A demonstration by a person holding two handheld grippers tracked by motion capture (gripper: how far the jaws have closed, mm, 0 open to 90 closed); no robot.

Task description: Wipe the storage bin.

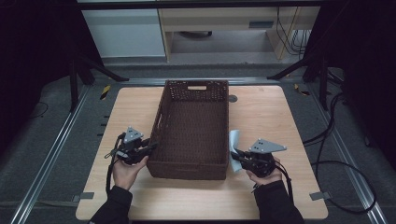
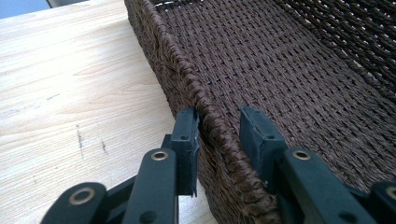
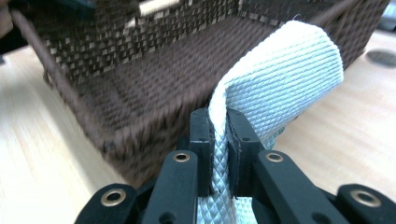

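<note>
A brown wicker basket (image 1: 161, 116) stands empty in the middle of the wooden table (image 1: 266, 116). My left gripper (image 1: 150, 145) is at the basket's near left corner. In the left gripper view its jaws (image 2: 219, 123) stand open astride the basket's rim (image 2: 187, 79), one outside touching the wall, one inside with a gap. My right gripper (image 1: 235, 156) is just outside the basket's near right corner, shut on a pale woven cloth (image 1: 233, 140). In the right gripper view the cloth (image 3: 285, 70) rises from the gripper (image 3: 218, 123) and curls over toward the basket (image 3: 140, 88).
A person's hands and dark sleeves (image 1: 275, 200) come in from the near edge. A round grommet (image 1: 232, 98) sits in the table by the basket's far right corner. Cables (image 1: 336, 163) lie on the floor at the right, tripod legs (image 1: 93, 70) at the back.
</note>
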